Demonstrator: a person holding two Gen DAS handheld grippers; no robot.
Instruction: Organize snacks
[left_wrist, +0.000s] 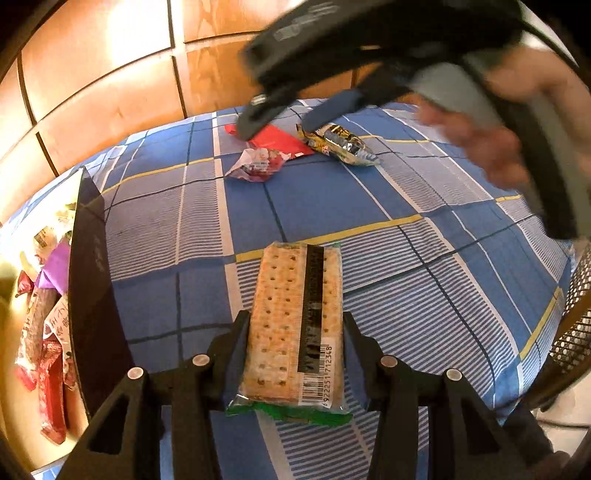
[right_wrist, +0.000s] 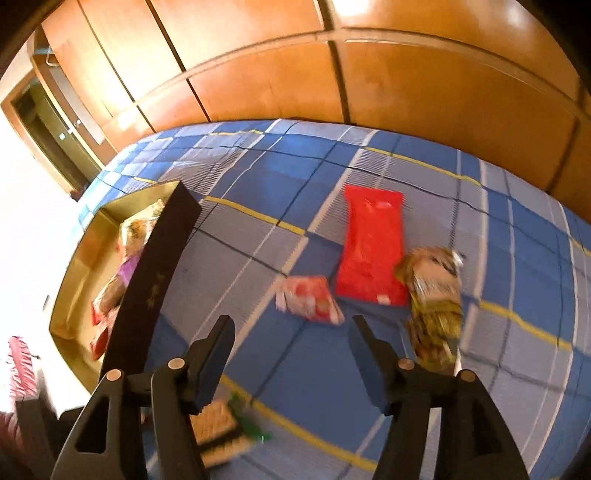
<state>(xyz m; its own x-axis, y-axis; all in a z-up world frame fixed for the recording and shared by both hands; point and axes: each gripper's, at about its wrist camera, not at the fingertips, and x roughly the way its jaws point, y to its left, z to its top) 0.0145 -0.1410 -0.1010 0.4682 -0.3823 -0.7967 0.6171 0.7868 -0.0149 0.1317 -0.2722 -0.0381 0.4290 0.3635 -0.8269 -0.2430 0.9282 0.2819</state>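
- My left gripper had its jaws set on either side of the cracker pack, touching both long edges, so I read it as clamped on the pack.
- The cracker pack pointed away from me along the jaws, barcode end nearest the camera, over the blue plaid bed.
- My right gripper had its jaws spread apart with nothing between them, hovering above the bed.
- Just beyond the right jaws lay a small red-and-white packet, then a flat red packet, with a yellow-green crinkled packet touching its right edge.
- From the left wrist view, the right gripper hung over those three packets, blurred.
- The dark-walled box sat at the left of the bed, several snacks inside it.
- Wooden wall panels stood behind the bed.
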